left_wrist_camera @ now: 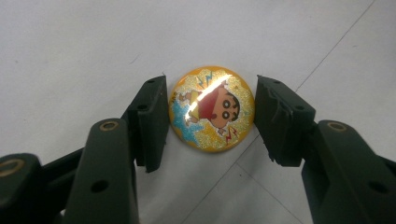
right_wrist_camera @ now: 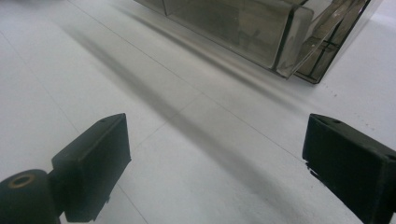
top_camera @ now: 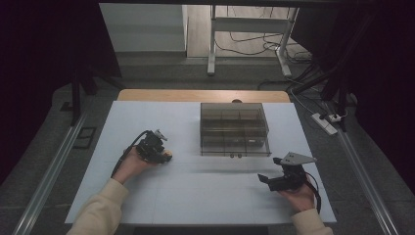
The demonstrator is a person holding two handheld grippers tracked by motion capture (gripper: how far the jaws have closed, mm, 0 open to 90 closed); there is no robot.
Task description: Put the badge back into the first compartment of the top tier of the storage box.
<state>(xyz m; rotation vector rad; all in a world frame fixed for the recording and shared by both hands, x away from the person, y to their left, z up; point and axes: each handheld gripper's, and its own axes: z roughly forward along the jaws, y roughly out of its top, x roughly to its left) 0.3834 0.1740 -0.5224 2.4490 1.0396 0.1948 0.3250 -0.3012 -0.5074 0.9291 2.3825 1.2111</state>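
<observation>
Left gripper view, mid-frame: we see our left gripper (left_wrist_camera: 211,116) clamped on the badge (left_wrist_camera: 211,108); right gripper (right_wrist_camera: 215,163) gapes, holding nothing.

Left tongs (left_wrist_camera: 211,112) point downward with jaws closed in, while right tongs (right_wrist_camera: 215,163) gape wide.
</observation>
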